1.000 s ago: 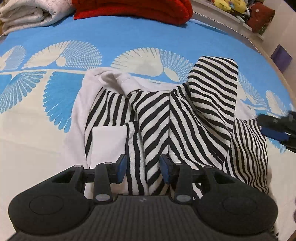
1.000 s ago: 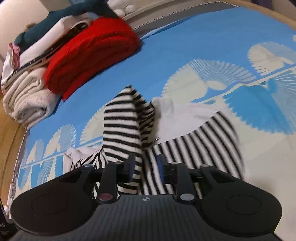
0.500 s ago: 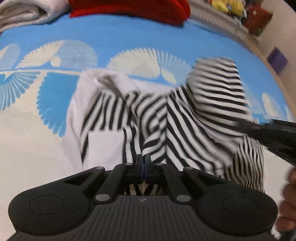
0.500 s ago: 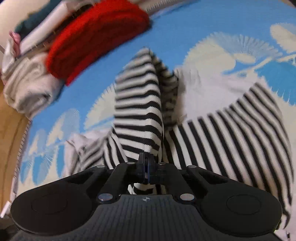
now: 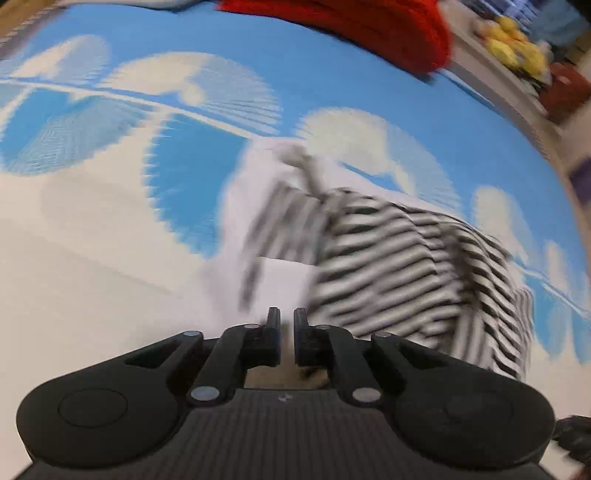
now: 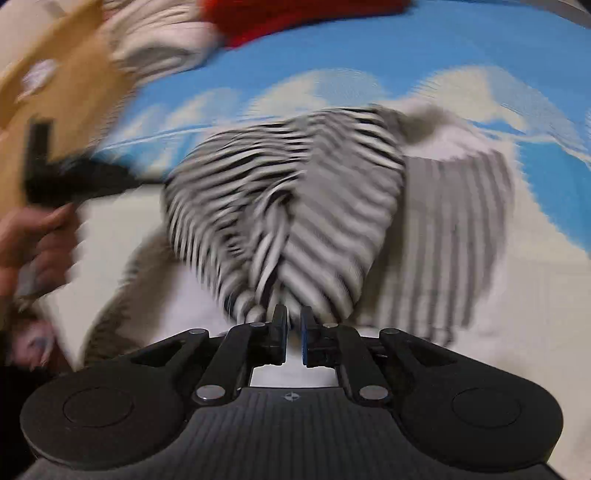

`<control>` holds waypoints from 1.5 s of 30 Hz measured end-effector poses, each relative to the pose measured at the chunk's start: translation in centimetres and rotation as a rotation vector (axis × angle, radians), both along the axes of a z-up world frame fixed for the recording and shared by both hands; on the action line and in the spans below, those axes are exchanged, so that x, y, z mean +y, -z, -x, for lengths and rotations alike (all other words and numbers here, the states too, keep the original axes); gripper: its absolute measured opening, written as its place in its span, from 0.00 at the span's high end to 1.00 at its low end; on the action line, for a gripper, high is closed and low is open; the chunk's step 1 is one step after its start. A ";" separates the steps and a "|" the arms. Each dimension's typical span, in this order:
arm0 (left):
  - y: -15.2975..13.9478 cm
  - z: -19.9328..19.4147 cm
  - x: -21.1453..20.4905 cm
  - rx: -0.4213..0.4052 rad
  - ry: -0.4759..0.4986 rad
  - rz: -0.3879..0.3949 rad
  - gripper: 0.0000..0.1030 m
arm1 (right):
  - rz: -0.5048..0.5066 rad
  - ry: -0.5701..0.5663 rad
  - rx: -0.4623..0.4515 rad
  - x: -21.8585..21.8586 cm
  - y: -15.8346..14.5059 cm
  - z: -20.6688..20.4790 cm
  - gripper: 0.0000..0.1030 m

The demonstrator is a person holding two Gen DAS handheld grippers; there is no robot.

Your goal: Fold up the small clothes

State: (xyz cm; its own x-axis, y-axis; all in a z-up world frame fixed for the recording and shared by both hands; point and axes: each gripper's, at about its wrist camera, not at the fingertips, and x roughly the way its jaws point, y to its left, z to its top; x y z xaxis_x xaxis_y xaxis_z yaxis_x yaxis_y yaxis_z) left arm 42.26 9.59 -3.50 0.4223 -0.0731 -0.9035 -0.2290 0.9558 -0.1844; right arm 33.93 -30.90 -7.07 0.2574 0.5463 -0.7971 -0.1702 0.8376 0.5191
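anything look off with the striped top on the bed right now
Yes. The striped top is bunched into a twisted heap on the bedspread rather than lying flat, its folds gathered toward the right gripper. Heavy blur hides finer detail.

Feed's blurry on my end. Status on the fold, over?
Both grippers' jaws just easing open: left gripper gap bare, right gripper with striped shirt bunched at tips, grip unclear. Shirt rumpled on blue bedspread. Nothing blocking.

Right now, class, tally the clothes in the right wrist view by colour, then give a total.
Striped top: 1
Red knit: 1
Cream bundle: 1
Total: 3
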 end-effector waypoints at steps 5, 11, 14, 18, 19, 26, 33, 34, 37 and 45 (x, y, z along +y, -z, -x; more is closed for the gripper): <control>-0.9 0.2 0.6 -0.002 -0.082 0.197 0.58 | -0.037 0.296 -0.054 -2.5 0.2 -2.5 0.53; 2.7 0.3 -1.3 0.173 -0.157 0.333 0.56 | -0.056 0.429 0.056 -1.7 4.2 -4.3 0.54; 3.4 0.0 -2.1 0.170 -0.177 0.300 0.56 | -0.027 0.429 0.074 -0.9 5.3 -4.7 0.54; 4.0 -0.7 -2.6 0.171 -0.179 0.245 0.70 | -0.052 0.425 0.088 0.3 6.1 -5.1 0.97; 3.8 -0.9 -2.6 0.157 -0.162 0.215 0.92 | -0.081 0.428 0.095 0.1 5.8 -5.2 0.99; -4.6 0.3 -1.6 -0.360 -0.044 0.136 0.98 | -0.375 0.678 -0.299 -6.0 -3.3 -2.1 0.99; 0.3 0.6 3.2 0.010 -0.178 0.219 0.98 | -0.138 0.604 0.017 -5.9 0.7 -0.6 0.99; 1.3 0.9 3.5 0.083 -0.187 0.203 0.97 | -0.078 0.569 0.102 -5.3 2.2 -0.7 0.99; 2.6 1.5 4.1 0.184 -0.177 0.233 0.91 | -0.015 0.486 0.227 -3.7 4.6 -1.1 0.96; 2.6 0.5 2.2 0.176 -0.129 0.234 0.60 | 0.011 0.491 0.201 -3.5 5.3 -2.3 0.44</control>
State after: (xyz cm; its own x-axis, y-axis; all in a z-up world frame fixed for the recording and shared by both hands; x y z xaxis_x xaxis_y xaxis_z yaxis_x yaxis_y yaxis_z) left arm 41.74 11.80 -6.08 0.2806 -0.2436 -0.9284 -0.3935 0.8531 -0.3427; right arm 36.19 -34.36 -12.40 0.3221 0.3914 -0.8620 0.3453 0.7992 0.4919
